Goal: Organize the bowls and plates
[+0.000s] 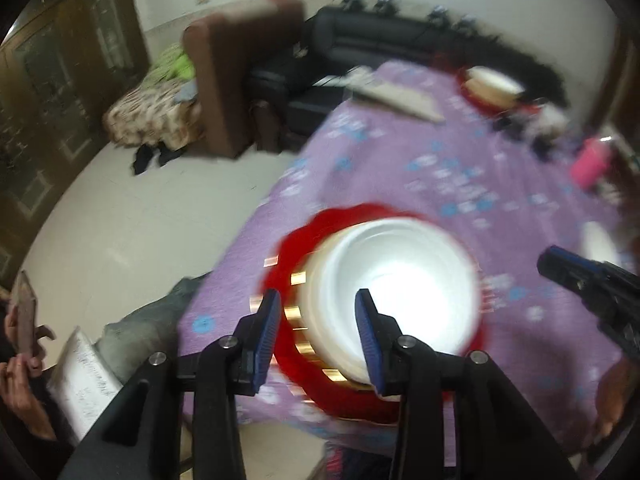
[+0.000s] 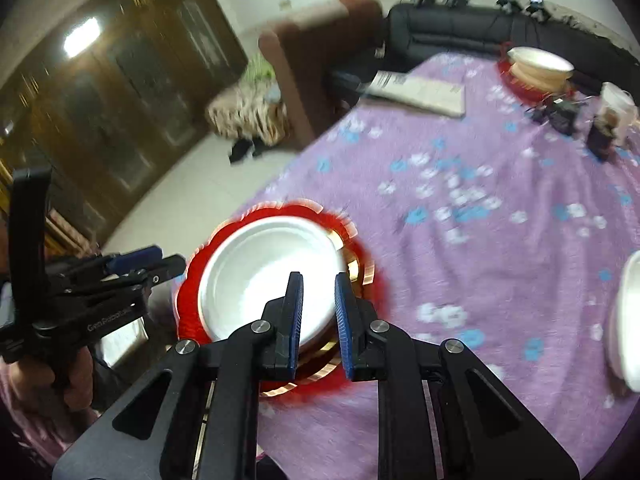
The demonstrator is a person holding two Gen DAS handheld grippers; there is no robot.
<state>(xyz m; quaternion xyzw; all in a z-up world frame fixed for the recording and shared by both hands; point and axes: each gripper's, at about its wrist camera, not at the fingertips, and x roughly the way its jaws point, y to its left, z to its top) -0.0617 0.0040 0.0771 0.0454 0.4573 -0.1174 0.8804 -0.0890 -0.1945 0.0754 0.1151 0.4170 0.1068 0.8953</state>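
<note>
Two grippers over a bench (image 2: 500, 264) covered in purple flowered cloth. Left gripper (image 1: 318, 300): jaws part open, straddling the near-left rim of the white bowl (image 1: 400, 292); one blue pad sits outside the rim, the other over the bowl's inside, and neither visibly presses, so nothing is gripped. White bowl sits on a red scalloped plate (image 1: 304, 240) with gold rim marks, at the near-left edge of the bench, roughly 6 o'clock in the left wrist view. Motion blur is heavy there.

Right gripper (image 2: 319, 284): jaws nearly closed with a narrow gap showing between the pads, nothing between them, hovering above the bowl's right side at 6 o'clock in its own view. In the right wrist view the left gripper shows at 9 o'clock, held in a hand (image 2: 78, 376); in the left wrist view the right gripper's tip (image 1: 560, 264) shows at 3 o'clock.

Second stack (image 2: 538, 66): pale bowls on another red plate, far end of the bench at 1 o'clock, well apart from the near one. Another white dish (image 2: 630, 320) lies at the bench's right edge, 3 o'clock, cut off by the frame. Flat white box (image 2: 424, 90) sits at 12 o'clock on the far side. Small dark items and a white cup (image 2: 618, 110) are at 2 o'clock, with a pink thing (image 1: 590, 162) near them, too blurred to tell. Black sofa (image 2: 452, 28) stands behind the bench.
</note>
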